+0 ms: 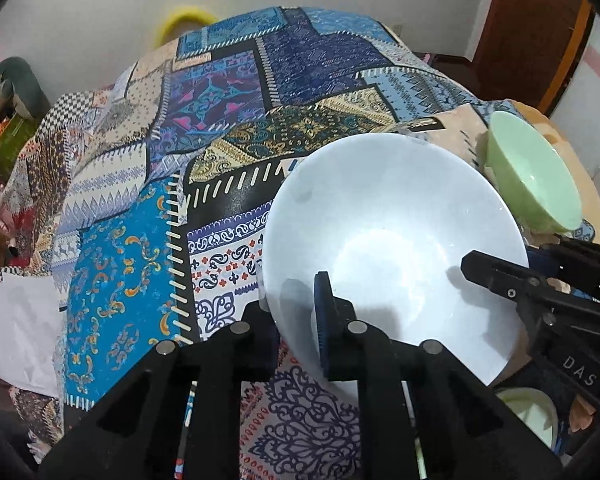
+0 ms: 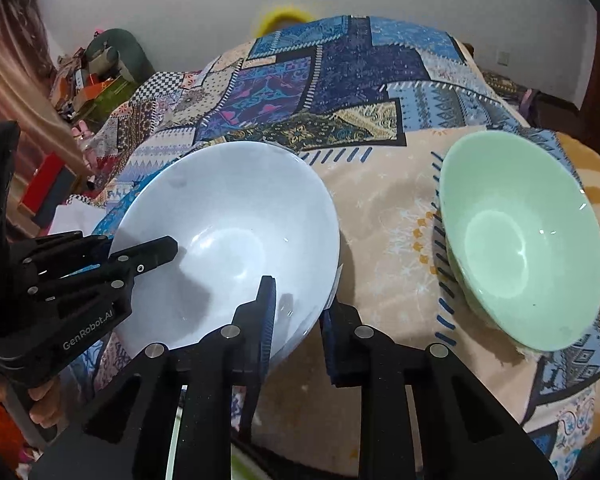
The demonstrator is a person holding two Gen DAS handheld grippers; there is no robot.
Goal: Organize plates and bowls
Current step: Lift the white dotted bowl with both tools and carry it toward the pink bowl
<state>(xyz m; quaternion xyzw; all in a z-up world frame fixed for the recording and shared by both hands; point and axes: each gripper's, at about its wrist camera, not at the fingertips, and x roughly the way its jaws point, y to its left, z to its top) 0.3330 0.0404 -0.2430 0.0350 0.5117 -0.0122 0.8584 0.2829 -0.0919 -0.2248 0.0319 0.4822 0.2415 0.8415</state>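
Patchwork cloth [image 2: 340, 80] covers surface. White bowl [image 2: 228, 232] tilted, lifted — left gripper [image 1: 300, 320] and right gripper [image 2: 296, 320] each clenched on near rim. Green bowl [image 2: 520, 240] rests apart, right. Judgement: keep both pinches even, level white bowl, lower into green — no rim knock.

Patchwork cloth [image 1: 228, 92] in blues, purples and beige draped over the whole table. Yellow ring-shaped thing [image 2: 280, 16] past the far edge, against a white wall [image 2: 180, 8]. Cluttered boxes [image 2: 96, 88] off the left edge. Brown wooden door [image 1: 536, 28] beyond the far right corner.
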